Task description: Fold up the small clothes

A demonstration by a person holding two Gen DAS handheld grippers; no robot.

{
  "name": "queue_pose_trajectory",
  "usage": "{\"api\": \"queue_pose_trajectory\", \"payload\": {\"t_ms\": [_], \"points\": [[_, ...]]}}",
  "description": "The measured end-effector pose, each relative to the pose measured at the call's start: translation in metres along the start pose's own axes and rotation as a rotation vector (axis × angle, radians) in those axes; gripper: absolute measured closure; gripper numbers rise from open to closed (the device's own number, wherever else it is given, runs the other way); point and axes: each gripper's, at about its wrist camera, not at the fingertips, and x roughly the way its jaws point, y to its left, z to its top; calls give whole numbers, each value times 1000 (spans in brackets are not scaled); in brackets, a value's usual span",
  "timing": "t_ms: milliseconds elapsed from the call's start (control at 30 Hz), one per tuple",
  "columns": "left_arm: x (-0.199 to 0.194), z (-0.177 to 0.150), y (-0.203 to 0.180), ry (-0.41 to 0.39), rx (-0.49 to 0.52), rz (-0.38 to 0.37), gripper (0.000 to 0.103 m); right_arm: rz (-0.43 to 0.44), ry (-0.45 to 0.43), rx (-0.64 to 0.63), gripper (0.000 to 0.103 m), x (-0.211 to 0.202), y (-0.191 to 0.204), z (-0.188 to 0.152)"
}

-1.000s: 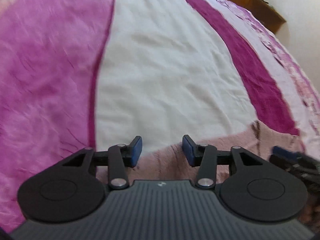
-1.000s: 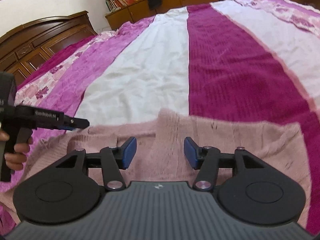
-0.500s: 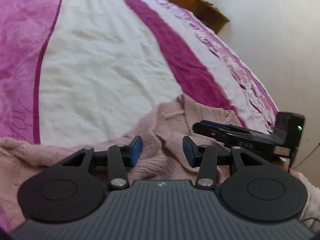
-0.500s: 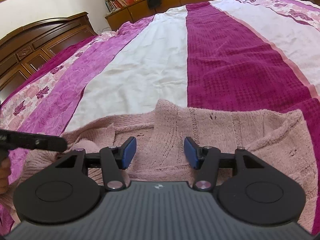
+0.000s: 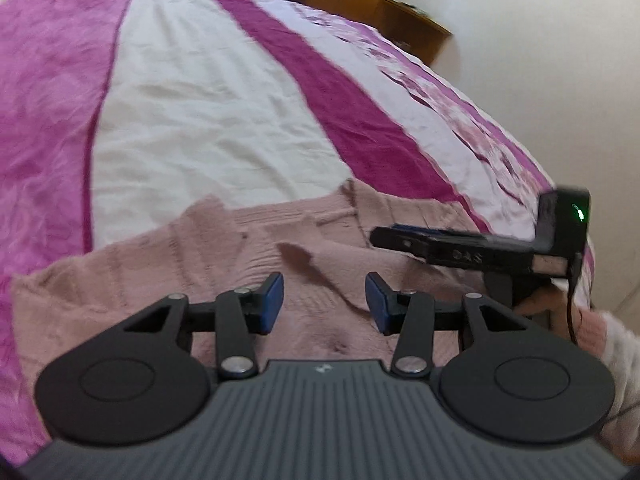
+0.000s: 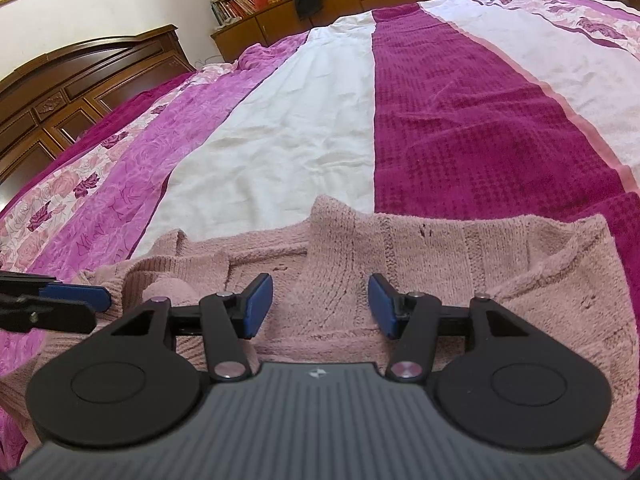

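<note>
Pink knit (image 6: 440,248) on bed (image 6: 280,152): soft, light, floppy (likely stretchy). Best pinched at edge/corner. L gripper (image 5: 325,303) & R gripper (image 6: 320,306) jaws spread, empty.

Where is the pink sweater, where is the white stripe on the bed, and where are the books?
pink sweater (image 6: 340,280): right wrist view, on the knit middle.
white stripe (image 6: 288,152): right wrist view, on its wrinkled middle.
books (image 6: 234,2): right wrist view, on the row of spines.
</note>
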Motion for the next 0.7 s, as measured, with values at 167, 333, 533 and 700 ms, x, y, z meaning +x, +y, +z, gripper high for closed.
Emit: {"api": "queue_pose_trajectory", "payload": {"t_ms": [167,333,533,700], "points": [[-19,-3,1,-48,-27,71,56,18,-17,-5,42,-14,3,1],[-42,-10,-12,-93,8,199,56,41,-48,-24,42,-47,13,-4],[-68,-27,-31,-122,23,265,56,43,-83,-82,40,-98,29,-22],[-80,-45,-49,-121,49,308,56,27,-95,-158,36,-134,46,-45]]}}
